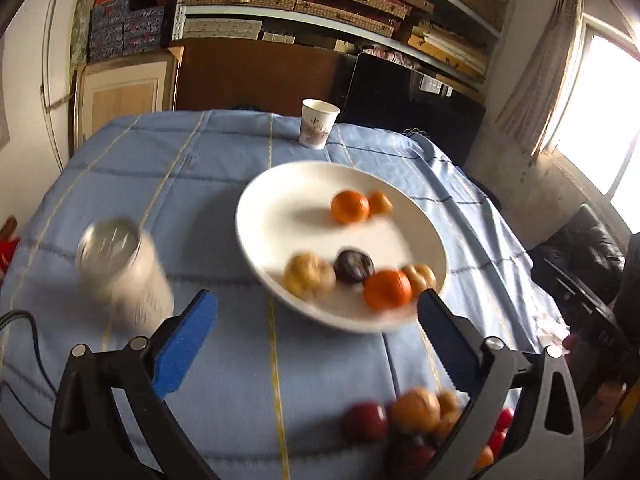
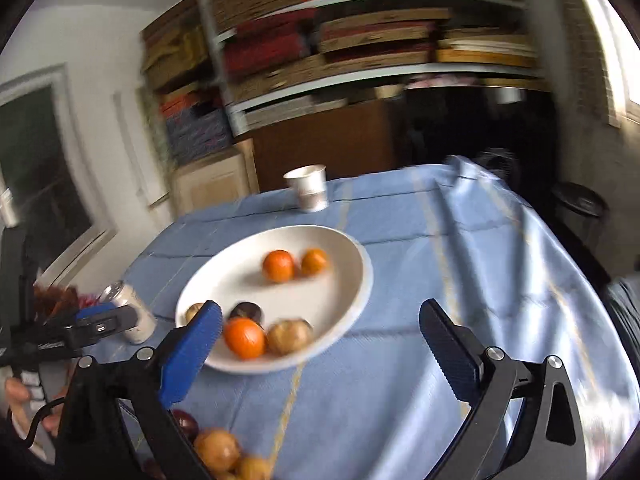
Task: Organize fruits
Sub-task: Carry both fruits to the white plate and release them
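Observation:
A white plate on the blue tablecloth holds several fruits: two oranges, tan fruits and a dark one. It also shows in the right wrist view. A pile of loose fruit lies near the table's front edge, also low in the right wrist view. My left gripper is open and empty above the cloth, just short of the plate. My right gripper is open and empty over the plate's near edge. The left gripper appears at the left in the right wrist view.
A metal can stands left of the plate. A paper cup stands at the table's far edge. Shelves of boxes fill the back wall. A dark bag sits to the right of the table.

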Motion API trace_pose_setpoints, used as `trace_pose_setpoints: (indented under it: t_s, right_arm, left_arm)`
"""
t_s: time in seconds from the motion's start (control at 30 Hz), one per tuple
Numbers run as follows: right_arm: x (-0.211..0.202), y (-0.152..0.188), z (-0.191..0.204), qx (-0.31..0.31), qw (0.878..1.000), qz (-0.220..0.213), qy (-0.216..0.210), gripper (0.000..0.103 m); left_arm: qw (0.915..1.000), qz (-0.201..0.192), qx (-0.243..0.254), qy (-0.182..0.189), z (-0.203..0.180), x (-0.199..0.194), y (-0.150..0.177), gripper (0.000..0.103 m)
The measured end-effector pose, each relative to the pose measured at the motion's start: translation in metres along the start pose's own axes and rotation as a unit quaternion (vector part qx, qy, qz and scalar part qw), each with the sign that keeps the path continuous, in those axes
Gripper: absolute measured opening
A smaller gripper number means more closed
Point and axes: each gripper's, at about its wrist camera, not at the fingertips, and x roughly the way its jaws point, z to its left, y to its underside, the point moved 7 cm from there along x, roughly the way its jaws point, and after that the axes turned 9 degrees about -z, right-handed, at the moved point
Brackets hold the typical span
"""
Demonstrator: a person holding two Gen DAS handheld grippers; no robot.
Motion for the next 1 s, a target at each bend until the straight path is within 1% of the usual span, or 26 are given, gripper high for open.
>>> trace_pose_setpoints:
  t_s: [0.03, 0.07, 0.1, 0.17, 0.23, 0.27, 0.3, 0.33, 0.4, 0.47, 0.5, 0.57, 0.63, 0.67, 0.77, 0.8, 0.9, 1.0]
  right_arm:
    - [-0.009, 0.006, -0.001, 0.011, 1.000, 0.004, -0.014, 0.100]
    - [-0.025, 0.015, -0.003, 0.035, 0.999, 0.005, -0.033, 0.100]
    - [-0.038, 0.023, -0.005, 0.061, 0.997, 0.006, -0.042, 0.100]
    - [-0.061, 0.035, -0.011, 0.102, 0.993, 0.004, -0.055, 0.100]
    - [-0.077, 0.052, -0.016, 0.117, 0.991, 0.026, -0.057, 0.100]
    - [-0.083, 0.066, -0.017, 0.111, 0.991, 0.052, -0.047, 0.100]
    - [-0.085, 0.075, -0.017, 0.099, 0.992, 0.069, -0.032, 0.100]
    - [-0.088, 0.082, -0.018, 0.080, 0.994, 0.076, -0.013, 0.100]
    - [-0.100, 0.089, -0.013, 0.005, 0.998, 0.055, 0.033, 0.100]
    - [-0.110, 0.091, -0.001, -0.068, 0.995, 0.047, 0.057, 0.100]
    - [-0.113, 0.092, 0.005, -0.090, 0.993, 0.047, 0.062, 0.100]
    - [-0.122, 0.094, 0.017, -0.122, 0.990, 0.041, 0.059, 0.100]
    - [-0.130, 0.094, 0.029, -0.149, 0.988, 0.021, 0.037, 0.100]
    - [-0.132, 0.095, 0.030, -0.152, 0.988, 0.021, 0.031, 0.100]
    - [-0.131, 0.101, 0.036, -0.146, 0.989, 0.034, 0.007, 0.100]
    - [-0.130, 0.105, 0.037, -0.151, 0.988, 0.039, 0.005, 0.100]
    - [-0.125, 0.114, 0.033, -0.171, 0.983, 0.063, 0.023, 0.100]
    - [-0.123, 0.121, 0.032, -0.166, 0.983, 0.079, 0.020, 0.099]
  left_arm:
    - [1.0000, 0.002, -0.006, 0.006, 0.000, -0.009, 0.009, 0.098]
    - [0.9999, 0.001, -0.008, 0.009, 0.001, -0.016, 0.017, 0.098]
    - [0.9999, -0.001, -0.009, 0.011, 0.001, -0.025, 0.025, 0.098]
    - [0.9999, -0.011, -0.003, 0.007, 0.001, -0.042, 0.043, 0.098]
    - [0.9998, -0.017, 0.008, -0.001, 0.000, -0.055, 0.061, 0.098]
    - [0.9997, -0.020, 0.015, -0.004, 0.000, -0.060, 0.068, 0.098]
    - [0.9992, -0.026, 0.027, -0.012, -0.002, -0.067, 0.076, 0.098]
    - [0.9987, -0.033, 0.033, -0.021, -0.002, -0.072, 0.081, 0.098]
    - [0.9977, -0.043, 0.037, -0.037, -0.002, -0.080, 0.091, 0.098]
    - [0.9977, -0.042, 0.038, -0.039, -0.002, -0.083, 0.099, 0.098]
    - [0.9976, -0.043, 0.037, -0.040, -0.002, -0.086, 0.103, 0.098]
    - [0.9975, -0.047, 0.038, -0.038, -0.002, -0.089, 0.105, 0.098]
    - [0.9973, -0.049, 0.038, -0.038, -0.002, -0.092, 0.107, 0.098]
    - [0.9973, -0.050, 0.038, -0.037, -0.002, -0.093, 0.107, 0.098]
    - [0.9975, -0.051, 0.035, -0.035, -0.002, -0.095, 0.108, 0.098]
    - [0.9976, -0.051, 0.034, -0.034, -0.002, -0.095, 0.108, 0.098]
    - [0.9973, -0.053, 0.030, -0.041, 0.002, -0.098, 0.110, 0.098]
    - [0.9975, -0.050, 0.021, -0.045, 0.007, -0.099, 0.110, 0.098]
